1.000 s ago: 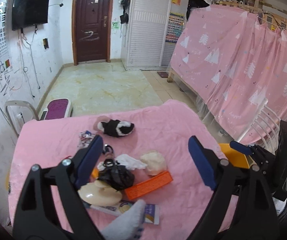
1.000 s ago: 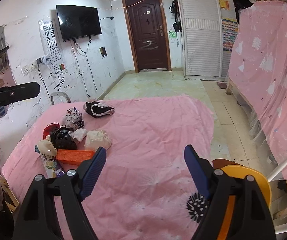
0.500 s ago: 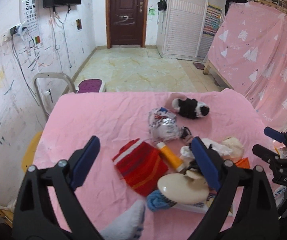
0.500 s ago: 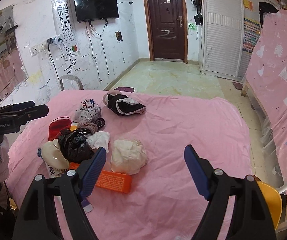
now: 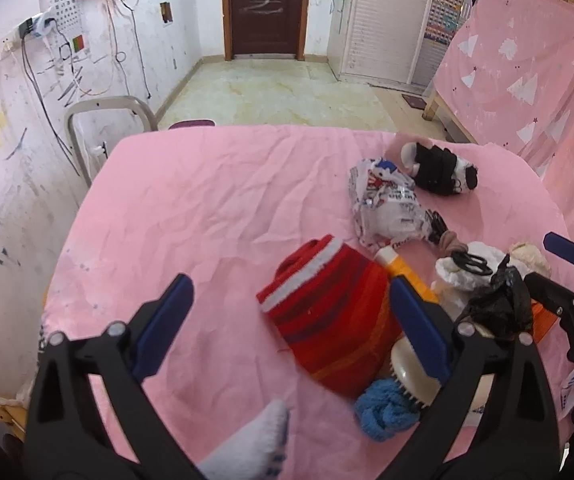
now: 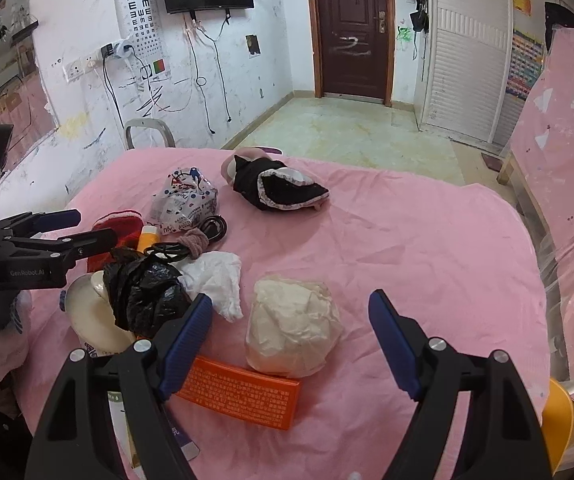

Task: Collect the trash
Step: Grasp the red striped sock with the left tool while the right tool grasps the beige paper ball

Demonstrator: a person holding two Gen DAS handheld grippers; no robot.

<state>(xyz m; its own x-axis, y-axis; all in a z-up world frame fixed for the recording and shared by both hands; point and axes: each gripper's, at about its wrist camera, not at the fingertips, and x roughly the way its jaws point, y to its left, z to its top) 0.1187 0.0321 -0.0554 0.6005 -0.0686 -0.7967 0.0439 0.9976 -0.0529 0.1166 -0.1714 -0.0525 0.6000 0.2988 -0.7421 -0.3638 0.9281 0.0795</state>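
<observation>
Left wrist view: the left gripper (image 5: 287,316) hangs with its jaws wide apart and empty above the pink sheet (image 5: 207,200), its right finger over the edge of a red striped knit (image 5: 327,308), while a crumpled printed plastic bag (image 5: 387,208) lies beyond, a black plastic bag (image 5: 499,304) sits to the right beside white tissue (image 5: 463,272), and the right gripper (image 5: 559,268) reaches in from the right edge. Right wrist view: the right gripper (image 6: 291,336) is likewise spread open and holding nothing, a cream paper wad (image 6: 293,330) lying between its fingers with an orange box (image 6: 243,392) just in front of it, the black plastic bag (image 6: 143,292) and white tissue (image 6: 219,276) by its left finger, and the left gripper (image 6: 67,228) open at the left edge.
</observation>
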